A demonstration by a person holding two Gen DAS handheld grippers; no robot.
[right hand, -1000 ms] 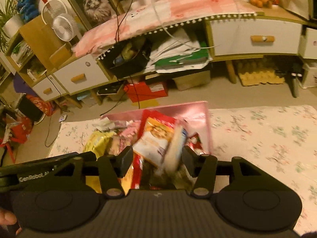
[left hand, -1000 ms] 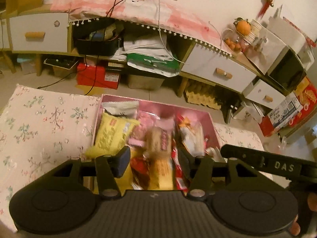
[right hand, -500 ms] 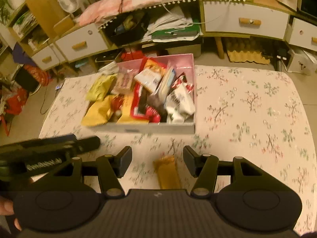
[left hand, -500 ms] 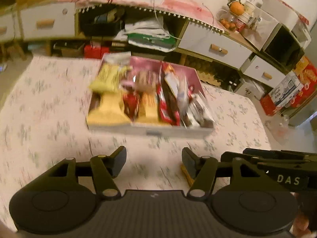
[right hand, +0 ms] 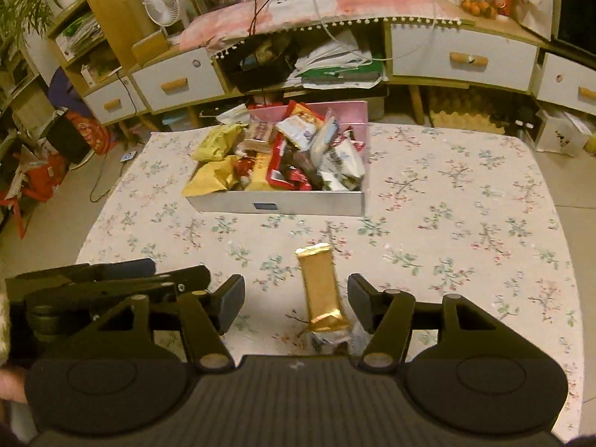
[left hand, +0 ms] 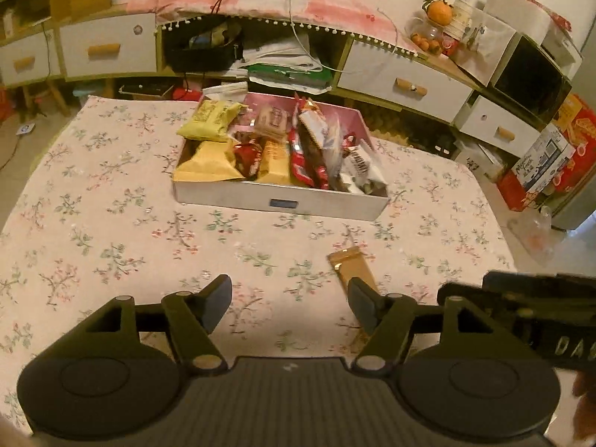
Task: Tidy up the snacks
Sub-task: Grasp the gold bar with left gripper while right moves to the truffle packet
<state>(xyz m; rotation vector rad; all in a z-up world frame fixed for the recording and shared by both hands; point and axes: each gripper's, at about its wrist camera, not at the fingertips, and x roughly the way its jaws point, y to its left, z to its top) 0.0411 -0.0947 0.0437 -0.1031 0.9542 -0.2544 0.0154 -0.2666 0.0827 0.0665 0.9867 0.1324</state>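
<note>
Lying alone on the flowered tablecloth (right hand: 465,201), the gold-wrapped snack bar (right hand: 322,287) sits near the front edge of the tabletop, well apart from the box of snacks (right hand: 277,201), which stands toward the far edge with its grey front wall facing the cameras. That box is crowded: yellow bags (left hand: 208,123) fill its left side, red packets (left hand: 303,164) run down the middle, and white wrappers (left hand: 359,165) pile against its right wall, so most of the snacks appear already gathered and the bar looks like the one piece left outside it. Its long axis runs roughly front to back, which suits a grip across its narrow width. The right gripper (right hand: 296,307) hangs low over the front edge with its jaws wide apart and holding nothing; the bar's near end lies between the two fingers, closer to the right finger, though whether that finger touches the wrapper cannot be told. The left gripper (left hand: 290,307) is beside it, jaws likewise spread wide and empty; in its view the bar (left hand: 352,268) shows just past its right finger, outside the gap. My reading is that the right gripper is lined up to close on the bar, and it would need to shift slightly right to centre it first.
</note>
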